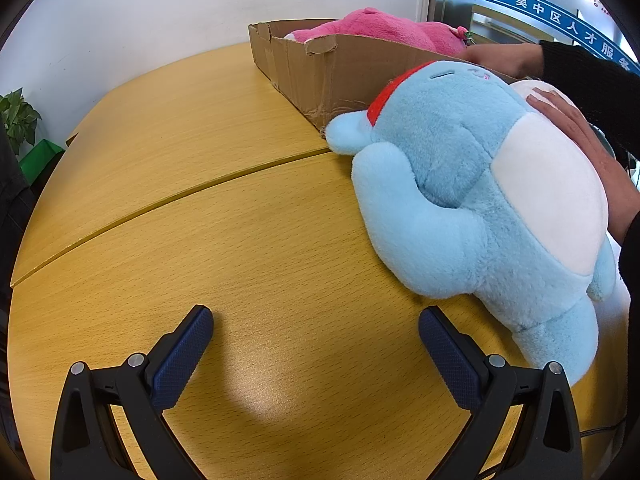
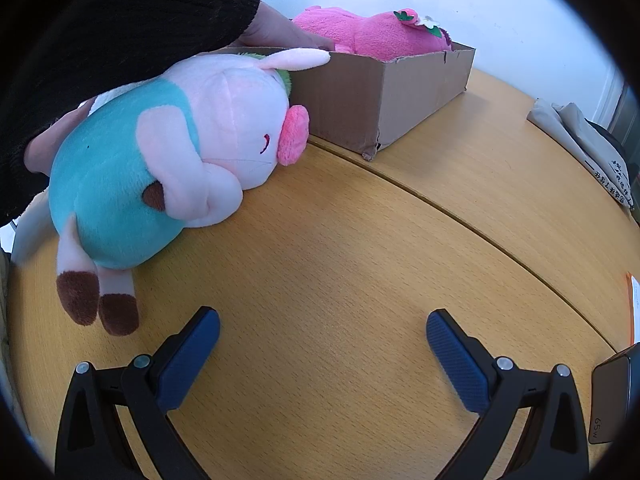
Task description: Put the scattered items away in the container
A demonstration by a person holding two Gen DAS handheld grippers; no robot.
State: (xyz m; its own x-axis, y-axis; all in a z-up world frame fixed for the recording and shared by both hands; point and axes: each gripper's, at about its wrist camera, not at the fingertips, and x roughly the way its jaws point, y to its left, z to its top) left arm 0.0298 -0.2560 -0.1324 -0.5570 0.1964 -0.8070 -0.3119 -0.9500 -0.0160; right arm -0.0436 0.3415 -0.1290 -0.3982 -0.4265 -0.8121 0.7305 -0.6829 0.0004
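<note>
A light blue plush point(image 1: 472, 200) with a white belly lies on the wooden table point(image 1: 240, 240), right of my open, empty left gripper point(image 1: 316, 332). Behind it stands a cardboard box point(image 1: 340, 76) holding a pink plush point(image 1: 392, 34). In the right wrist view a pink-and-teal pig plush point(image 2: 168, 160) lies on the table point(image 2: 360, 260), up and left of my open, empty right gripper point(image 2: 323, 334). The box point(image 2: 384, 96) with the pink plush point(image 2: 372, 36) stands behind it. A person's bare hands point(image 1: 580, 140) rest on the plushes and the box.
A black-sleeved arm point(image 2: 100, 40) reaches over the pig plush. A potted plant point(image 1: 18, 120) stands at the far left. A beige bag point(image 2: 580, 140) lies at the right table edge, and a dark charger block point(image 2: 612, 392) sits at the near right.
</note>
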